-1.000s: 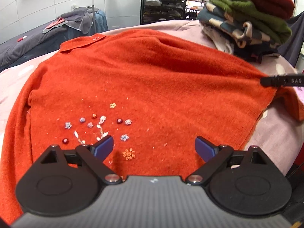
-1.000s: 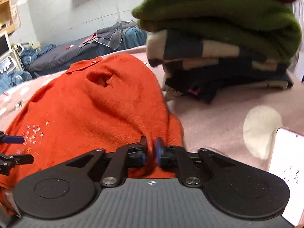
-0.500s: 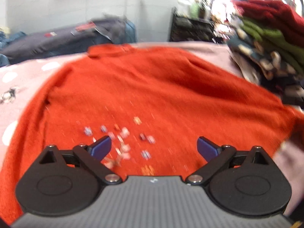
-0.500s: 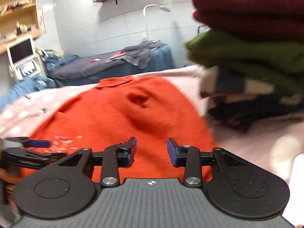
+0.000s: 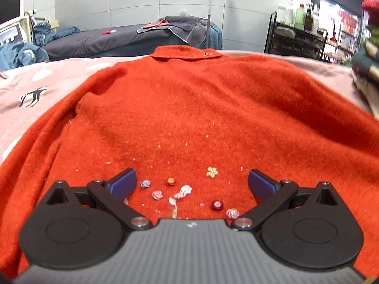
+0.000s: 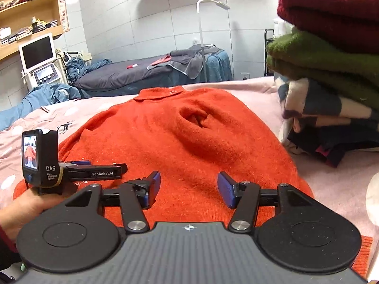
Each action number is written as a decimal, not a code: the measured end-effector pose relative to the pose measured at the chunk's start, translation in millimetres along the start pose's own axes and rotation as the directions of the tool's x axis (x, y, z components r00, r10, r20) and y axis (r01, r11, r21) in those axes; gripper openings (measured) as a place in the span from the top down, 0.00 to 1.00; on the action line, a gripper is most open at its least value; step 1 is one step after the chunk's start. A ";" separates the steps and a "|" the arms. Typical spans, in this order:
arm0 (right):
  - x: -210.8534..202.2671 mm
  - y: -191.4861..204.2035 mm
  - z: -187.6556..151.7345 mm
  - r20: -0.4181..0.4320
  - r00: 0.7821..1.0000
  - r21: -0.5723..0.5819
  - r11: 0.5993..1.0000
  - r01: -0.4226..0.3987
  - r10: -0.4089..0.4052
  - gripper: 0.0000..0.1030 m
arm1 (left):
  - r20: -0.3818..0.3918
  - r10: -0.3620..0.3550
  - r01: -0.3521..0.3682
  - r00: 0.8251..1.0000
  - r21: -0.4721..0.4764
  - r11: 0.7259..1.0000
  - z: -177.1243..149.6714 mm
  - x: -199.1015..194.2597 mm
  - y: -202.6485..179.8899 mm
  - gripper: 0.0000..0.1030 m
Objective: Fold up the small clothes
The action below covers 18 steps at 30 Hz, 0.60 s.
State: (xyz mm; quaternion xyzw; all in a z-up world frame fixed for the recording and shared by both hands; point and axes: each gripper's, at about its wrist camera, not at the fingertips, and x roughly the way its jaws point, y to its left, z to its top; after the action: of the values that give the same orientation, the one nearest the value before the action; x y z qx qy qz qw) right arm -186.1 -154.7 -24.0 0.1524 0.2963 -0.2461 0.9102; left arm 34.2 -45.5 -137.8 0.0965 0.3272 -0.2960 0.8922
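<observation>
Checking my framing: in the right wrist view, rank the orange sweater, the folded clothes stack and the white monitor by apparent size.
1. orange sweater
2. folded clothes stack, enlarged by nearness
3. white monitor, distant

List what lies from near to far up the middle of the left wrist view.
left gripper → embroidered flowers → plain body of the orange sweater → sweater collar → dark bed → tiled wall

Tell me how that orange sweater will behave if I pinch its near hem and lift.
The orange sweater is probably floppy: it lies in soft rumples, with a dimple sunk in it, so it should drape and sag. Its fuzzy knit likely grips rather than slips. The small sewn flowers could snag a closing pad.
</observation>
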 end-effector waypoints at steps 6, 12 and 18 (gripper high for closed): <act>5.3 4.7 1.5 -0.006 1.000 -0.012 1.000 -0.008 0.008 0.05 | -0.001 -0.009 0.009 1.000 -0.009 1.000 2.6 4.2 2.9 0.00; 12.3 14.4 0.6 -0.026 0.999 -0.018 0.999 -0.028 0.027 0.02 | 0.001 -0.009 0.010 1.000 -0.011 1.000 -1.5 0.7 3.7 0.00; 11.6 19.0 -3.3 -0.026 0.999 -0.051 0.998 -0.022 0.020 0.00 | 0.001 -0.010 0.010 1.000 -0.011 1.000 -1.7 0.8 3.9 0.00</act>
State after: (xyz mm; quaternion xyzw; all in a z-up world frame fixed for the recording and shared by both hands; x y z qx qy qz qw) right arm -169.2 -141.6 -31.2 0.1354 0.3125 -0.2269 0.9124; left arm 36.1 -42.1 -139.7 0.0900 0.3286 -0.2986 0.8915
